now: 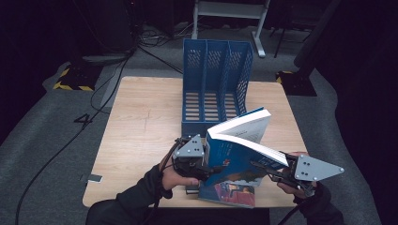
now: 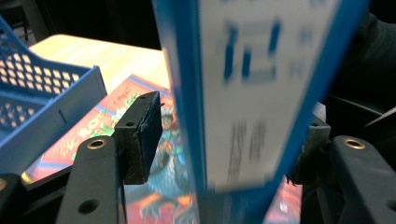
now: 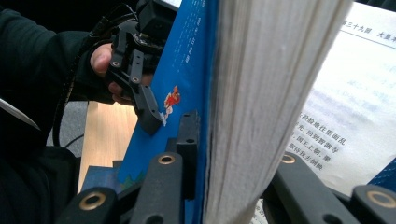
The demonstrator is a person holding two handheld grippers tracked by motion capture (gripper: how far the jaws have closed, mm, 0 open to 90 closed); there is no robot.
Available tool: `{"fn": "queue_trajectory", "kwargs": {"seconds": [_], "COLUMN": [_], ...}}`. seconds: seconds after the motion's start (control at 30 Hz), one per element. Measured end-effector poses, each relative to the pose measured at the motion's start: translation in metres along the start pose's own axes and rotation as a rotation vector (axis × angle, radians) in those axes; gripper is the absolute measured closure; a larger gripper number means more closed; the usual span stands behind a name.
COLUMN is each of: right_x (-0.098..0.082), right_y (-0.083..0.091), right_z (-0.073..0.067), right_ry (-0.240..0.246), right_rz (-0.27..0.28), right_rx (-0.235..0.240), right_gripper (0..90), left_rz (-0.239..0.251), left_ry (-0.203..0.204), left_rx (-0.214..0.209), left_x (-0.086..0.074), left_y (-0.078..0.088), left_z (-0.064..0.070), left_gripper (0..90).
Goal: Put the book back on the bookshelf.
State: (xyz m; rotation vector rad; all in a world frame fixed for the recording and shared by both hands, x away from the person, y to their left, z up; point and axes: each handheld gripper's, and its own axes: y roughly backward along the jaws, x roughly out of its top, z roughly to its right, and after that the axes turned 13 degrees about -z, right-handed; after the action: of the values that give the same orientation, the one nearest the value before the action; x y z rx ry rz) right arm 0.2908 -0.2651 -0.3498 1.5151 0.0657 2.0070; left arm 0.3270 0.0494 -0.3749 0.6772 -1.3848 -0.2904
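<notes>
The blue paperback hangs in the lower middle of the high view, held up off the table between the 2 tools, its spine toward the left gripper and its fanned page edges toward the right gripper. Its long axis runs roughly left to right, rising toward the upper right, where the loose half splays open in front of the blue file rack. The right gripper pinches a thick block of pages with the glossy cover. In the left gripper view, the spine stands between spread jaws; the left pad sits clear of it, so that grip looks loose. The rack is perforated rigid plastic with 3 slots. A second, colourful book lies flat beneath.
</notes>
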Motion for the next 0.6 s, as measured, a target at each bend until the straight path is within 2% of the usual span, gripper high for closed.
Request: {"fn": "queue_trajectory", "kwargs": {"seconds": [0.03,0.17,0.43,0.53,0.6], "right_x": [0.000,-0.001,-0.001,-0.006,-0.009], "right_y": [0.000,0.003,0.016,0.020,0.022], "right_z": [0.000,0.002,0.010,0.014,0.018], "right_ry": [0.002,-0.008,-0.043,-0.074,-0.105], "right_rz": [-0.003,0.010,0.036,0.042,0.048], "right_rx": [-0.004,-0.042,-0.104,-0.155,-0.171], "right_gripper": [74.0,69.5,63.8,61.2,60.8], "left_rz": [0.010,0.026,0.081,0.111,0.115], "left_ry": [-0.006,-0.046,-0.060,-0.079,-0.096], "left_rx": [-0.007,0.017,0.024,0.027,0.027], "left_x": [0.003,0.013,0.027,0.036,0.039], "left_y": [-0.001,0.002,0.009,0.016,0.018], "left_z": [0.001,0.000,-0.004,-0.006,-0.006], "left_gripper": [41.2,44.2,45.3,47.9,49.4]}}
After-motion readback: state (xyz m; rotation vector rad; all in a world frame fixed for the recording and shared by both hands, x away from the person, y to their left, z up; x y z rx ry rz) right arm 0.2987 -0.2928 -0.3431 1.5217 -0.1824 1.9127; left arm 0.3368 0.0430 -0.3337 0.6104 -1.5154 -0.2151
